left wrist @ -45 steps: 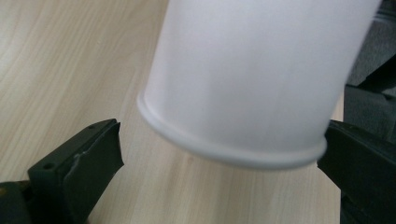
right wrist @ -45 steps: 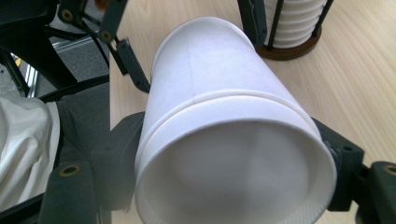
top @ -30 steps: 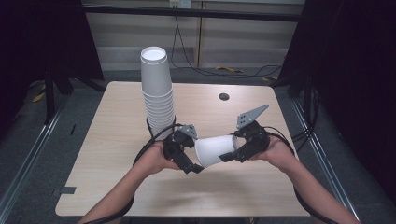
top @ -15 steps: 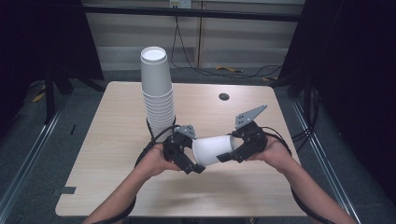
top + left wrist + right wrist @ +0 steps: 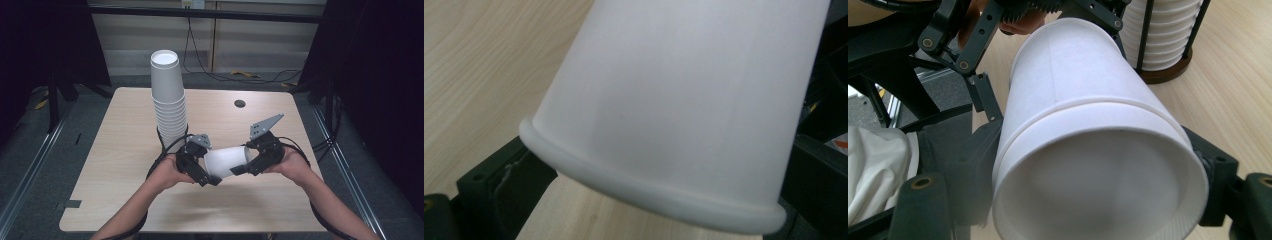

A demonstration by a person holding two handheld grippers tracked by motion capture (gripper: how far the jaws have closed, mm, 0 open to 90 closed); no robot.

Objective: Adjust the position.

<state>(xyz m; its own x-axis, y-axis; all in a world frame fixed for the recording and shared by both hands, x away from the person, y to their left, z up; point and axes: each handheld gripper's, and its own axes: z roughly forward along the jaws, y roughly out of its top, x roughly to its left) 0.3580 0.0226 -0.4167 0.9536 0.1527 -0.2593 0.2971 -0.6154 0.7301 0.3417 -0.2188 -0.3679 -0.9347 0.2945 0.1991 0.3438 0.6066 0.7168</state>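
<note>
High view shows a white paper cup point(image 5: 227, 160) lying on its side in the air, just above the pale wooden table point(image 5: 125, 150), between the left gripper point(image 5: 202, 175) and the right gripper point(image 5: 245, 167). In the right gripper view two nested cups seem to be there, because a second rim line runs around the smooth wall. The right gripper has its black jaws closed tight on the base end of the cup. The left gripper presses its jaws on the rolled rim end; in the left gripper view the thick round lip sits against one black jaw.

I judge the work is in the middle: a cup is already away from the tall stack of white paper cups point(image 5: 169, 100), which stands in a dark wire holder near the table's far side, but the pulling apart of the nested cups is not yet done. The paper looks matte, thin and easy to crush; the cone shape makes it slippery for hard plastic jaws.
</note>
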